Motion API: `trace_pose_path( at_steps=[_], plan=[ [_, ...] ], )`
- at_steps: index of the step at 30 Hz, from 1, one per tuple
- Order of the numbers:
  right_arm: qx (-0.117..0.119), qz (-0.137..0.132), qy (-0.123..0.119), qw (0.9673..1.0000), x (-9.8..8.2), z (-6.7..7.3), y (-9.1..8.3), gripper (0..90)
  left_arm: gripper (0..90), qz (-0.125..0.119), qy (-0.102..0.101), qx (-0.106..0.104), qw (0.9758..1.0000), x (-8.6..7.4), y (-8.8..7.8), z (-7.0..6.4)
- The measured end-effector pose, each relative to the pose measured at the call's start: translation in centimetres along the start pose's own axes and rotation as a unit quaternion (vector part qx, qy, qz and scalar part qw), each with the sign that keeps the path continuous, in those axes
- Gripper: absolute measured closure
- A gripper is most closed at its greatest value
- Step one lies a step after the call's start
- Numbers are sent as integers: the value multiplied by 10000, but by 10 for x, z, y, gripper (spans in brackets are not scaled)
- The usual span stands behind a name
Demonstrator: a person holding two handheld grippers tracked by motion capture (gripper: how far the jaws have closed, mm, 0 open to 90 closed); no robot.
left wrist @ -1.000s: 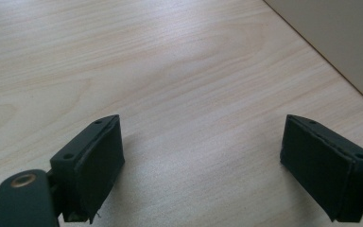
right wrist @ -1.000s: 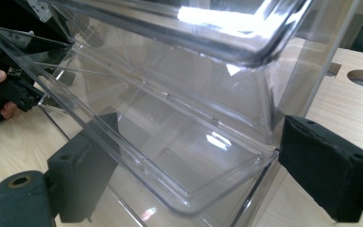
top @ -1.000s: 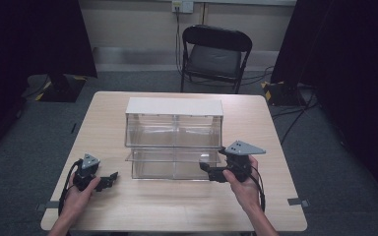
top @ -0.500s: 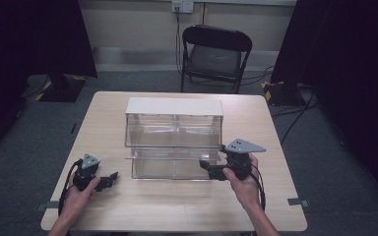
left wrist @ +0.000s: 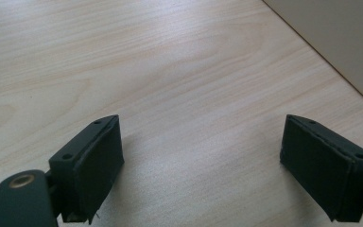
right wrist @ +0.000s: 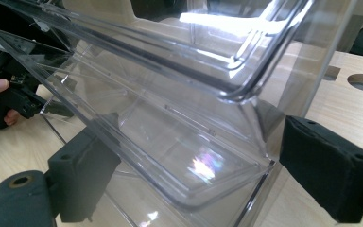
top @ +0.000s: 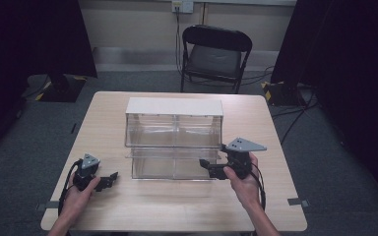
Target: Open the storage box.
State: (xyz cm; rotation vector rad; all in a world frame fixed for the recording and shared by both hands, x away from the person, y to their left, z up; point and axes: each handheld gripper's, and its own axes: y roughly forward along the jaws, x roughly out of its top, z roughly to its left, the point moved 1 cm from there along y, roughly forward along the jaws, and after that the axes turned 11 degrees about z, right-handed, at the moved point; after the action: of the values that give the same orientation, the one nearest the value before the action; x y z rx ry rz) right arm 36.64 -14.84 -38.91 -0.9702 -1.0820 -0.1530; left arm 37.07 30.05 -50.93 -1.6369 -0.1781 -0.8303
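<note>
Room: dark curtains on both sides, pale back wall with a wall socket (top: pixel 182 6), grey carpet floor (top: pixel 128 83). A black folding chair (top: pixel 215 56) stands behind the far edge of the table, cables trailing on the floor around it and toward the right.

Surface: light wood-grain table (top: pixel 275 196), rectangular, rounded corners. In the left gripper view the grain runs across bare tabletop, with the corner of a pale box-like thing at upper right, identity unclear.

Object: clear plastic two-tier bin (top: pixel 174 137) with a white top, standing at table centre. Upper tier sits toward the far side; lower tier projects toward the person, its front flap tilted outward. In the right gripper view the transparent lower tier (right wrist: pixel 170 142) runs diagonally between the jaws, its near corner low in frame.

Right gripper (top: pixel 211 168): held in the person's right hand (top: pixel 243 184) at the right end of the bin's lower front. Jaws spread wide, one on each side of the clear wall, pads not seen pressing it.

Left gripper (top: pixel 109 179): held in the left hand (top: pixel 76 194) near the front left of the table, just left of the bin and apart from it. Jaws spread wide over bare wood, nothing between them
</note>
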Motion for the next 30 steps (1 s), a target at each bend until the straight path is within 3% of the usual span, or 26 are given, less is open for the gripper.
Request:
trace_pose_path(
  at_steps=[30],
  plan=[
    [74,-161,38,9998,8,-4,-2,118,133,-1,-1,1,10000,0,0,0]
  ],
)
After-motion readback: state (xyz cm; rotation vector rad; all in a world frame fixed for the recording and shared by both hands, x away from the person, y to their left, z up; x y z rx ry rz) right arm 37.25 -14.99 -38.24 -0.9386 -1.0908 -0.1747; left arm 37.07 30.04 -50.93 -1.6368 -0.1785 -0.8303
